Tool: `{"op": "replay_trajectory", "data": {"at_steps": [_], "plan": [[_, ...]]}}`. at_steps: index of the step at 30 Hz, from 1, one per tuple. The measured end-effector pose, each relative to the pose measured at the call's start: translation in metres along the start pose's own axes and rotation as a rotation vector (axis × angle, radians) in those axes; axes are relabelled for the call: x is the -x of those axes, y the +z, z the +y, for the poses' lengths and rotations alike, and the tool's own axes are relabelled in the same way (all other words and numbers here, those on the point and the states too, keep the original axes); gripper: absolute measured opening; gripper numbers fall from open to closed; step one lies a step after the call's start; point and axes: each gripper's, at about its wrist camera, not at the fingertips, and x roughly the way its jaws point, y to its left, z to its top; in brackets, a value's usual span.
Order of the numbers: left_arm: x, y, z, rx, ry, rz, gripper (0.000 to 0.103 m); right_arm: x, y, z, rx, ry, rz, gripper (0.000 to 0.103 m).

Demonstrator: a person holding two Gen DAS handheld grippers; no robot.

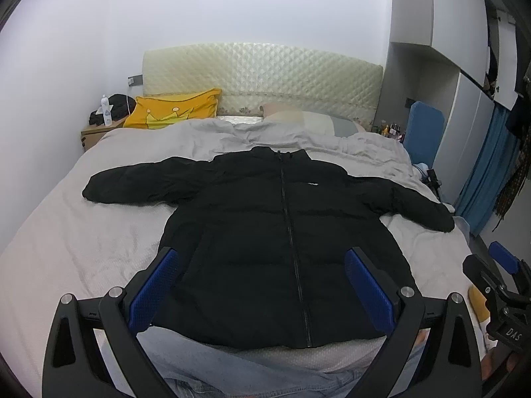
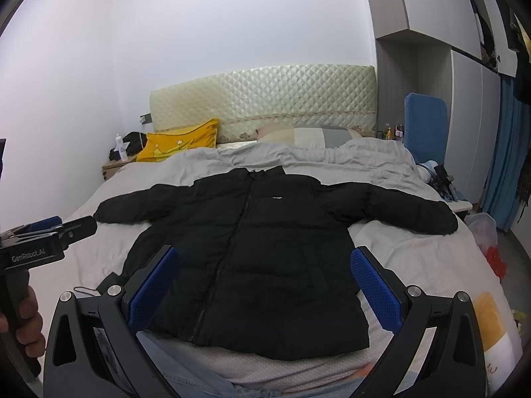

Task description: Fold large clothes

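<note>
A black puffer jacket (image 1: pixel 265 232) lies flat and zipped on the grey bed (image 1: pixel 83 248), front up, both sleeves spread out to the sides. It also shows in the right wrist view (image 2: pixel 259 252). My left gripper (image 1: pixel 262 285) is open and empty, held above the jacket's hem at the foot of the bed. My right gripper (image 2: pixel 265 285) is open and empty too, above the hem a little further right. Each gripper shows at the edge of the other's view: the right one (image 1: pixel 497 285) and the left one (image 2: pixel 49 235).
A yellow pillow (image 1: pixel 172 109) and a grey pillow (image 1: pixel 308 121) lie at the quilted headboard (image 1: pixel 265 79). A nightstand (image 1: pixel 96 132) with a bottle stands at the back left. A blue chair (image 2: pixel 424 126), wardrobe and red bag (image 2: pixel 494 258) are on the right.
</note>
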Motion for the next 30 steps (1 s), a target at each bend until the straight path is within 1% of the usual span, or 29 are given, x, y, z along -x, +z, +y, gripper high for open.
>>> {"op": "replay_trajectory", "data": {"at_steps": [9,24,30], "plan": [[-0.0004,0.003,-0.0043,0.009,0.009,0.005,0.1,0.0053,0.002,0.0004,-0.002,-0.009,-0.002,0.102],[-0.0025,0.0058,-0.0056,0.008,0.012,0.009,0.1,0.0002,0.0021,-0.0013,-0.008,-0.014,0.017,0.102],[-0.0023,0.0045,-0.0023,0.023,0.019,0.011,0.1,-0.0006,0.0004,-0.0026,-0.018,-0.014,0.022,0.102]]}}
